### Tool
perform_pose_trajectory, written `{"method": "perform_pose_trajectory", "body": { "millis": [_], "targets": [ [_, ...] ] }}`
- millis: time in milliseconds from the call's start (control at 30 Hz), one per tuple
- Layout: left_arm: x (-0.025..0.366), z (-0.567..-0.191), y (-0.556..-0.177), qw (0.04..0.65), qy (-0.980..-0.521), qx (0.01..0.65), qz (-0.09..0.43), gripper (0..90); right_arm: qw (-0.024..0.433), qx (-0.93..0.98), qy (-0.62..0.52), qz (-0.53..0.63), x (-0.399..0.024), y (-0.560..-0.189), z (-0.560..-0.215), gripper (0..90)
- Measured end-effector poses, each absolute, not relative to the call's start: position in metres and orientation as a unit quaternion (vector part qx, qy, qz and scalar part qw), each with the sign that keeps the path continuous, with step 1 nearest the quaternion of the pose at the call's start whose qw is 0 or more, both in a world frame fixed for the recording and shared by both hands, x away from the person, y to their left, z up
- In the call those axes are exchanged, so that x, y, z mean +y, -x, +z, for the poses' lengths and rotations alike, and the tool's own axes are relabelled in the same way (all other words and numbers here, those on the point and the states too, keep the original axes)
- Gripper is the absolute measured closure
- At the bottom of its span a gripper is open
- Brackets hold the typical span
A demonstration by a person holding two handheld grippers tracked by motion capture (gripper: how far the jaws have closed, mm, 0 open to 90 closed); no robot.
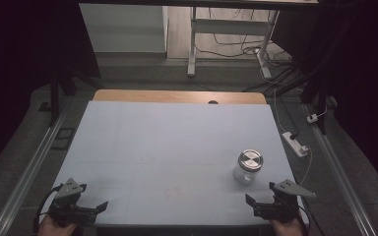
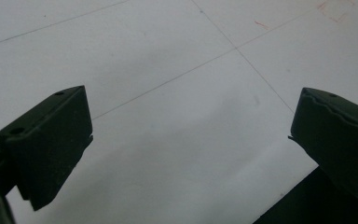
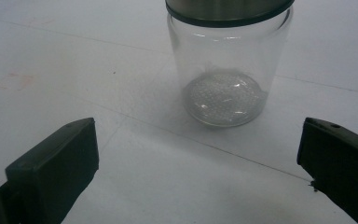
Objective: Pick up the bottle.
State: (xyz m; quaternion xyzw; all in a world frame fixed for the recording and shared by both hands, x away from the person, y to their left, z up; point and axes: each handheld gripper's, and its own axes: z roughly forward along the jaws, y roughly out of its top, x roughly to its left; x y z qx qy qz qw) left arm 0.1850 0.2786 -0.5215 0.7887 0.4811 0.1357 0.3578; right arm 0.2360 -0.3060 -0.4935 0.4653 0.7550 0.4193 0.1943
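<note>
A clear glass jar with a metal lid stands upright on the white table top, toward the front right. In the right gripper view the jar is a short way ahead of the jaws and looks empty. My right gripper rests at the table's front right corner, just in front of the jar, open with nothing between its jaws. My left gripper sits at the front left corner, open over bare table, far from the jar.
A wooden strip with a round hole edges the table's far side. A white power strip and cables lie on the floor to the right. Metal rails run along both sides. Desk legs stand beyond.
</note>
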Motion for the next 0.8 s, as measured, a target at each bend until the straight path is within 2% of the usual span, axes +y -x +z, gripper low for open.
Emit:
{"method": "perform_pose_trajectory", "body": {
  "millis": [200, 800],
  "targets": [
    [0.2770, -0.5211, -0.1837, 0.354, -0.793, 0.476, 0.139, 0.0, 0.176, 0.753, -0.470, 0.425, -0.3071, -0.2385, -0.4939, 0.0],
    [0.2784, -0.5211, -0.1832, 0.359, -0.790, 0.479, 0.136, 0.0, 0.169, 0.760, -0.466, 0.420, -0.3059, -0.2402, -0.4939, 0.0]
  ]
}}
